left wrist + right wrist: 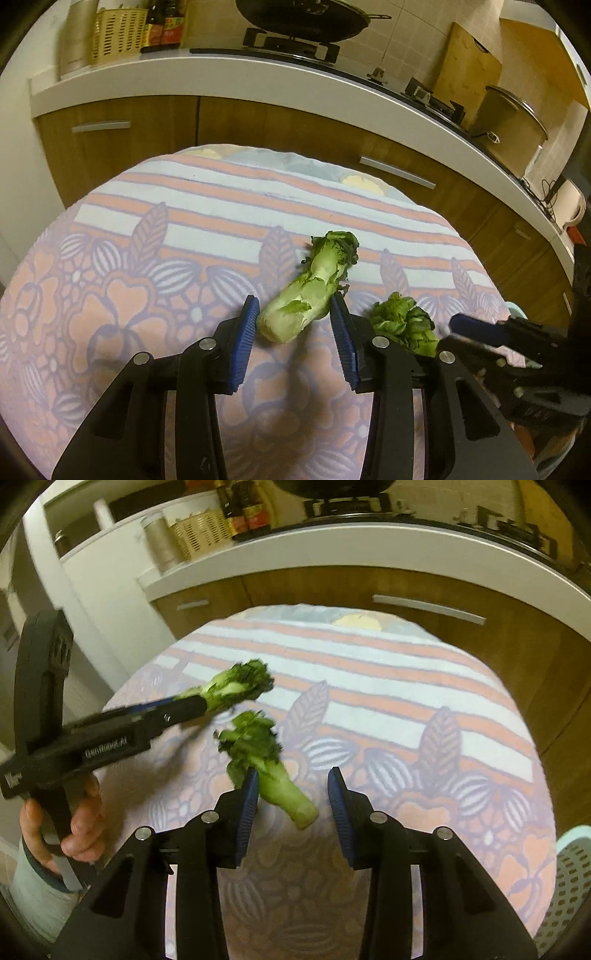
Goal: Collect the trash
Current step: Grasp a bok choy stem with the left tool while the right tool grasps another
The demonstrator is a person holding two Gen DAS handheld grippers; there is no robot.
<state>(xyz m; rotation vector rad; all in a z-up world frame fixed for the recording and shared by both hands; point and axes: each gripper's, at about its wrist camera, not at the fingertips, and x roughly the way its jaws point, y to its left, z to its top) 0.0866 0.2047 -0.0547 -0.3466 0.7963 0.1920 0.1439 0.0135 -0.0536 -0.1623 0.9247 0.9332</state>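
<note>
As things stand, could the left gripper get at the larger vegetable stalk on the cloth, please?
Probably yes: the left gripper is open with the larger vegetable stalk lying between its fingers, and nothing sits in between. The right gripper is busy at the smaller stalk.

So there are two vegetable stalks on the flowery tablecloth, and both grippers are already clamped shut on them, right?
Not quite. Two vegetable stalks do lie on the flowery tablecloth, but both grippers are open. The left wrist view shows the left gripper spread around the larger stalk; whether its fingers touch it is unclear. The right wrist view shows the right gripper open around the smaller stalk.
</note>
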